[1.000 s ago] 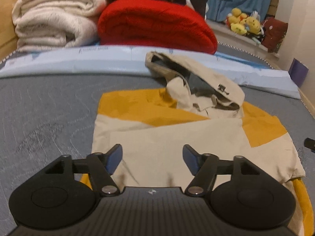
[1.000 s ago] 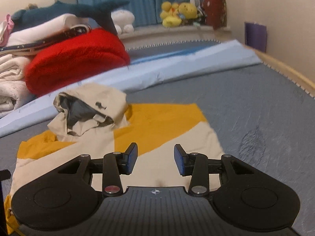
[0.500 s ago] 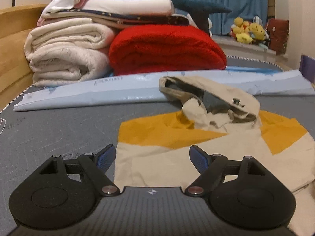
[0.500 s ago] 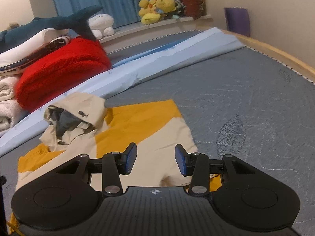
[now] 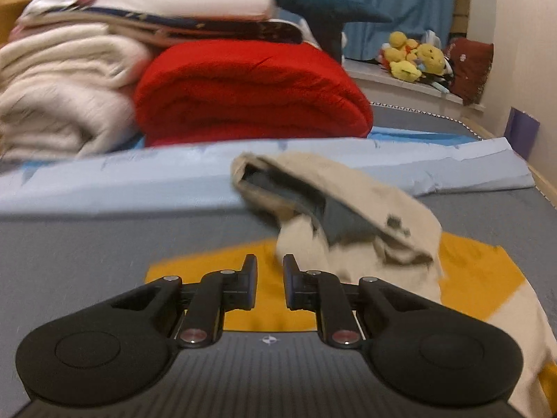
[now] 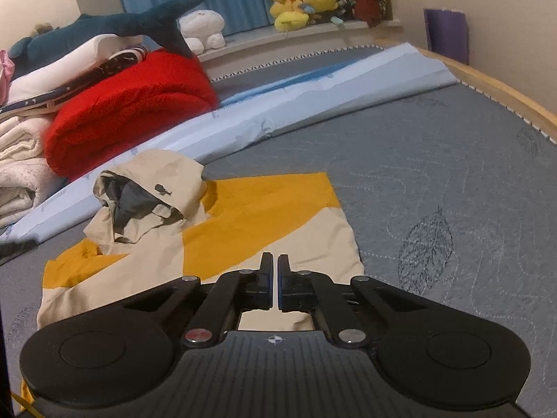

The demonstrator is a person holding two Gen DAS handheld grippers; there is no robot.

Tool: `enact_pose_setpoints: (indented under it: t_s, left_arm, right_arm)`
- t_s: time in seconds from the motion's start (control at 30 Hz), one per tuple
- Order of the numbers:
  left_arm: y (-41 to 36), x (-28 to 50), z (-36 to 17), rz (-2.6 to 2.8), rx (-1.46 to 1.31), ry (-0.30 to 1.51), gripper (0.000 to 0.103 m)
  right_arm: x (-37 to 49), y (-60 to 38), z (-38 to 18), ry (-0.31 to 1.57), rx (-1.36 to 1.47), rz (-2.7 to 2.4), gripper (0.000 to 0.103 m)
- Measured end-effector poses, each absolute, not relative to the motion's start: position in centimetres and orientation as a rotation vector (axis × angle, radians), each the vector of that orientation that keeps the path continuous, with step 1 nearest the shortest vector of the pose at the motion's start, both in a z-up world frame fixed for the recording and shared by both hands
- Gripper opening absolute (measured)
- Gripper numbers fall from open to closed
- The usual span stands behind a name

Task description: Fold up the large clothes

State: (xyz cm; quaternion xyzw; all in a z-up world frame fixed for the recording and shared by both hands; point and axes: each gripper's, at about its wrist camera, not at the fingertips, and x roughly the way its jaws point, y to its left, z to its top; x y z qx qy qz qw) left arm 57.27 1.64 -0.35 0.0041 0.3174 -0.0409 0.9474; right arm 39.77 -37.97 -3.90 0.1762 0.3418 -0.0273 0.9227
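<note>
A beige and yellow hooded jacket (image 6: 243, 219) lies folded flat on the grey mattress (image 6: 435, 181), its hood (image 6: 156, 188) bunched up at the far end. In the left wrist view the jacket (image 5: 470, 278) lies ahead and to the right, hood (image 5: 348, 191) upright. My left gripper (image 5: 270, 271) hovers over the yellow shoulder, jaws nearly closed with a narrow gap, holding nothing. My right gripper (image 6: 274, 268) is shut and empty over the jacket's near right part.
A folded red blanket (image 5: 250, 94), cream blankets (image 5: 59, 97) and a blue shark plush (image 6: 115, 24) are stacked at the back. A light blue sheet (image 6: 313, 104) runs across behind the jacket. The bed's wooden edge (image 6: 504, 94) is at right.
Both grippers have closed from wide open. The left gripper moved forward toward the hood and yellow shoulder. The right gripper shifted slightly.
</note>
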Motion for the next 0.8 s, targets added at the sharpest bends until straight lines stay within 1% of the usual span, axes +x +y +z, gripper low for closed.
enact_pose_setpoints:
  t_s: [0.23, 0.33, 0.37, 0.4, 0.47, 0.5, 0.67, 0.7, 0.73, 0.77, 0.8]
  left_arm:
    - [0.7, 71.5, -2.4, -0.100, -0.015, 0.656, 0.018]
    - [1.3, 76.9, -4.2, -0.023, -0.050, 0.680, 0.024]
    - [1.6, 78.5, -4.8, 0.008, -0.049, 0.685, 0.031]
    - [1.8, 80.2, -5.6, 0.038, -0.040, 0.689, 0.048]
    - [2.2, 82.7, -7.0, 0.109, -0.008, 0.692, 0.068]
    - [2.3, 83.7, -7.6, 0.137, 0.009, 0.690, 0.069]
    - [3.3, 87.0, -9.9, 0.177, -0.016, 0.735, 0.069]
    - [3.2, 87.6, -10.1, 0.177, -0.004, 0.736, 0.067]
    - [3.0, 87.6, -10.3, 0.168, 0.010, 0.739, 0.062]
    - [2.7, 87.8, -10.2, 0.157, 0.035, 0.734, 0.045]
    - [2.5, 87.7, -9.9, 0.136, 0.047, 0.729, 0.019]
  right_arm:
    - [40.4, -37.3, -4.8, 0.735, 0.344, -0.053, 0.002]
    - [40.9, -37.7, -5.5, 0.761, 0.352, -0.080, 0.003]
    - [41.1, -37.7, -5.8, 0.770, 0.352, -0.090, 0.003]
    - [41.2, -37.6, -6.0, 0.777, 0.348, -0.101, 0.003]
    - [41.3, -37.0, -6.5, 0.795, 0.329, -0.114, 0.003]
    - [41.5, -36.6, -6.7, 0.800, 0.317, -0.109, 0.003]
    - [41.9, -35.1, -7.1, 0.814, 0.269, -0.076, 0.003]
    - [41.9, -35.0, -7.1, 0.813, 0.257, -0.072, 0.003]
    - [41.9, -34.8, -7.1, 0.810, 0.244, -0.071, 0.003]
    - [42.0, -34.8, -7.1, 0.808, 0.237, -0.070, 0.003]
    - [42.0, -34.8, -7.0, 0.806, 0.234, -0.070, 0.003]
